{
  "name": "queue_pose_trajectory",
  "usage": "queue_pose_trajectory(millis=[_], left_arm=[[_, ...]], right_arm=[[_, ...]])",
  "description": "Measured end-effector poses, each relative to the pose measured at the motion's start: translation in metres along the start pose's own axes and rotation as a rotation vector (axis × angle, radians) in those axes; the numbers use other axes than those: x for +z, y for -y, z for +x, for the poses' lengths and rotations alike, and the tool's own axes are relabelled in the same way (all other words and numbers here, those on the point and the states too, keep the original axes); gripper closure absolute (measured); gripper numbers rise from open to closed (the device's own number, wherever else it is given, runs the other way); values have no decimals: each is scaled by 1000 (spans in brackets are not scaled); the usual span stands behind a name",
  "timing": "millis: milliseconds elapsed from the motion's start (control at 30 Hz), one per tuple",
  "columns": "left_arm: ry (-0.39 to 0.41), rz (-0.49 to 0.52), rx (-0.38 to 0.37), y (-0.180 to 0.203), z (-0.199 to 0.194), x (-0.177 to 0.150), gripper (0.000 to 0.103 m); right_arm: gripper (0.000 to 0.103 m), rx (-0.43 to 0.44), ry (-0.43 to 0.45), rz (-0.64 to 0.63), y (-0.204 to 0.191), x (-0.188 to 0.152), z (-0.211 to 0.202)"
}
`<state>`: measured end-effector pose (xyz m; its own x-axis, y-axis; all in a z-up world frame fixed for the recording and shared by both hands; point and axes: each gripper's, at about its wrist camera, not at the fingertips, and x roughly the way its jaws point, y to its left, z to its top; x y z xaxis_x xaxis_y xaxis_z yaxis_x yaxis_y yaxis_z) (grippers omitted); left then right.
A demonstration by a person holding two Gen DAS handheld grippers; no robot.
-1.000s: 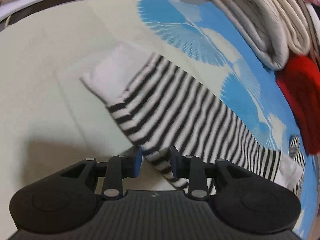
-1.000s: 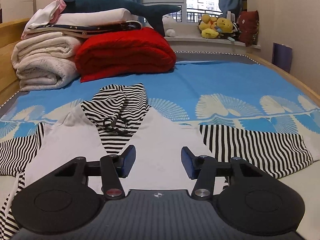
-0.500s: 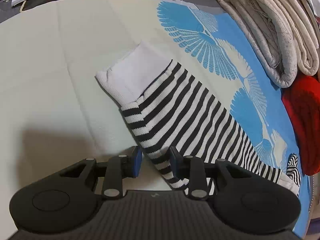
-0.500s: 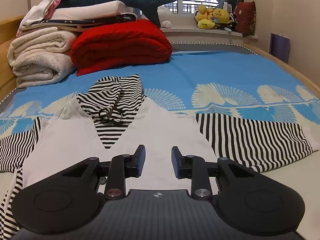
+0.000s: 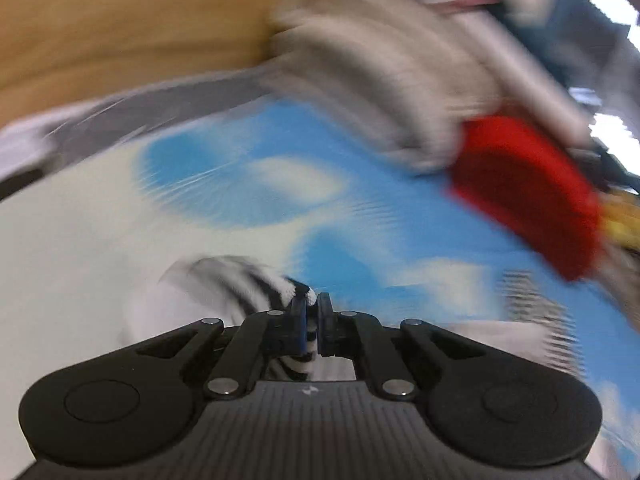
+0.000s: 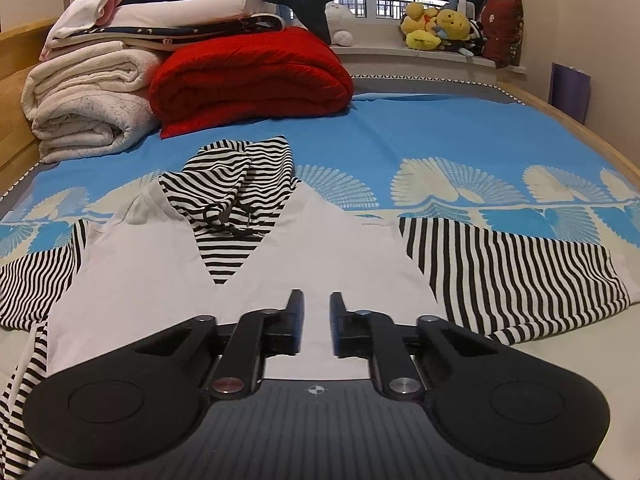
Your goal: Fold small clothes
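**Left sleeve pinched and lifted**

Since a second ago your left claw (image 5: 312, 322) has clamped the striped sleeve (image 5: 276, 284) and swung it up off the bed (image 5: 360, 208); its view is now blurred. Your right claw (image 6: 316, 322) has just been closing, now narrow, nothing visibly pinched, low centre over the white body of the hoodie (image 6: 160, 272), which lies flat mid-frame below the red blanket (image 6: 252, 76).
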<state>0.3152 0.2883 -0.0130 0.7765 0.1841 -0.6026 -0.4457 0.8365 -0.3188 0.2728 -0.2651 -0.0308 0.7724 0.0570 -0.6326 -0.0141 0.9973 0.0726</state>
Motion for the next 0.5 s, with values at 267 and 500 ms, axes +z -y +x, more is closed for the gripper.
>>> queue_pose_trajectory(millis=[267,500], left_arm=[[-164,396,-666,168,-72,-61,88],[-254,200,-287,127,-27,-49,87]], right_arm=[[81,26,-38,63,-10,8,14],[69,67,-74,145,-10,10,22]])
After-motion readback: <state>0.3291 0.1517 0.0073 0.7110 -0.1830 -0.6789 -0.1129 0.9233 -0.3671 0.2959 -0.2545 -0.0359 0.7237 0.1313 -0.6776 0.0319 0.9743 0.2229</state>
